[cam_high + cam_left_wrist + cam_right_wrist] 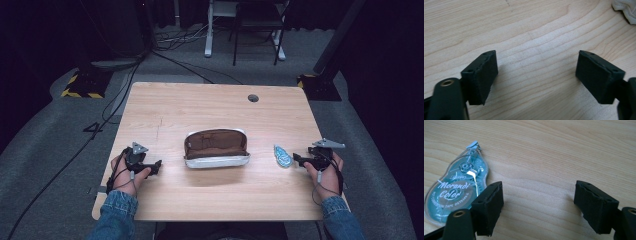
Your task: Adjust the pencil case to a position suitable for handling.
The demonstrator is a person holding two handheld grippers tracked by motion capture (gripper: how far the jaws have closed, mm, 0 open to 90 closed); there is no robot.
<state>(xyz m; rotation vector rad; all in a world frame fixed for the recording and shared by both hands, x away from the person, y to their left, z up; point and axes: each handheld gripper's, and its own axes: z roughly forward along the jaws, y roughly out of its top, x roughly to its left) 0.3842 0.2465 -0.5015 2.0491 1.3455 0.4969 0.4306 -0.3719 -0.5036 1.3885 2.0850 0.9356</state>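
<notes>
Pale wood grain runs across the tabletop [210, 107], and on it, near the middle, lies an open zip pouch with a brown lining and a pale grey outer fabric [217, 148], its mouth gaping upward. Well to its right lies a teal, teardrop-shaped plastic correction tape dispenser [456, 185], flat on the wood, just ahead of the right gripper [300, 160]. In the right gripper view the fingers [489, 206] stand wide apart with nothing between them; the dispenser sits off to one side, its near edge passing behind one finger, and whether they touch cannot be told. The left gripper [156, 166] rests on the other side of the pouch, near but apart from it, its fingers [482, 75] also spread wide over bare wood, with a corner of the pouch's pale fabric showing at the edge of the left gripper view.

This looks like the very start: a reach for the dispenser, probably to put it in the pouch. The next move calls for shifting the right gripper sideways so the dispenser lies squarely between the fingers, then closing on its thin edges, which may slip since it lies flat.
</notes>
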